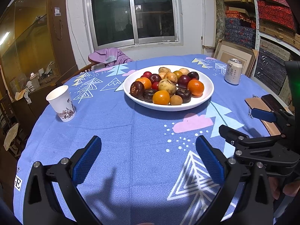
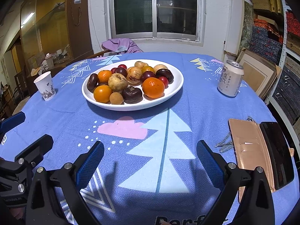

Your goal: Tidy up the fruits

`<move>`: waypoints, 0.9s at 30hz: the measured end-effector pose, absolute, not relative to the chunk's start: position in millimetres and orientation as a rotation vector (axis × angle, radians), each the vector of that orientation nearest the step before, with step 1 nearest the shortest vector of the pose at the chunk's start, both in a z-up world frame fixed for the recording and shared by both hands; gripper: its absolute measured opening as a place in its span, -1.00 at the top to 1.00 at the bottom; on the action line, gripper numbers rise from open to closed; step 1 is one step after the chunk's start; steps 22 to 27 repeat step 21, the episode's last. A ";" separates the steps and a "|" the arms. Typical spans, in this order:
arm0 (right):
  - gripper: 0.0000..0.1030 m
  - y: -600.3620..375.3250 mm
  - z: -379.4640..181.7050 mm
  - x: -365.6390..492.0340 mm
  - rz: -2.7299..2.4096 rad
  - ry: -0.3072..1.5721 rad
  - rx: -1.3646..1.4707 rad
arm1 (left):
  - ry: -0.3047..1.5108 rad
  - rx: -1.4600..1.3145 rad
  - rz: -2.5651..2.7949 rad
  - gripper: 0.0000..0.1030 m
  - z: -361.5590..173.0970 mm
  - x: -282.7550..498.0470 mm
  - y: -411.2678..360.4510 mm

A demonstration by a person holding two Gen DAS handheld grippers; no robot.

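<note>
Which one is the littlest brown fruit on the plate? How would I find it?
Look at the big white round plate on the blue tablecloth. At its near edge, the small tan round fruit sits between a smooth orange fruit and a dark wrinkled fruit. It is the smallest, dull and sandy.

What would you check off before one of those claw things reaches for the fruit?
1. Left gripper jaws spread wide and holding nothing: ok.
2. Right gripper jaws spread wide and holding nothing: ok.
3. Fruit all piled on the white plate, none loose on the tablecloth: ok.
4. Cloth between both grippers and the plate free of obstacles: ok.
5. Paper cup, drink can and phone in its open case stand off to the sides, apart from the plate: ok.
6. A second container to sort fruit into: not ok, none in either view.
</note>
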State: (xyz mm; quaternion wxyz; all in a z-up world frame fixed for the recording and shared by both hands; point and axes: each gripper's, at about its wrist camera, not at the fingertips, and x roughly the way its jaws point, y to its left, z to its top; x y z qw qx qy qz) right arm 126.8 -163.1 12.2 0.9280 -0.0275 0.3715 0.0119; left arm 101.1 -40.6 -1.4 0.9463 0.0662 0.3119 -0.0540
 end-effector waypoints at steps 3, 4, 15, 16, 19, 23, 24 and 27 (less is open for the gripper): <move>-0.93 -162.2 11.5 126.6 0.026 0.762 -0.058 | 0.634 0.136 -0.110 -0.92 -1.3 101.1 -40.6; -0.93 -161.8 11.4 126.5 0.026 0.762 -0.059 | 0.634 0.135 -0.111 -0.92 -1.3 101.1 -40.5; -0.93 -161.4 11.6 126.2 0.026 0.759 -0.058 | 0.628 0.088 -0.124 -0.92 1.3 102.2 -34.8; -0.93 -161.0 11.9 126.1 0.026 0.760 -0.058 | 0.624 0.088 -0.118 -0.92 1.3 101.6 -35.1; -0.93 -160.1 12.3 126.0 0.027 0.760 -0.060 | 0.610 0.104 -0.109 -0.92 2.1 100.4 -36.7; -0.93 -159.9 13.2 125.5 0.028 0.758 -0.060 | 0.610 0.104 -0.106 -0.92 1.8 100.3 -36.6; -0.93 -159.9 13.2 125.5 0.028 0.758 -0.060 | 0.610 0.104 -0.106 -0.92 1.8 100.3 -36.6; -0.93 -159.9 13.2 125.5 0.028 0.758 -0.060 | 0.610 0.104 -0.106 -0.92 1.8 100.3 -36.6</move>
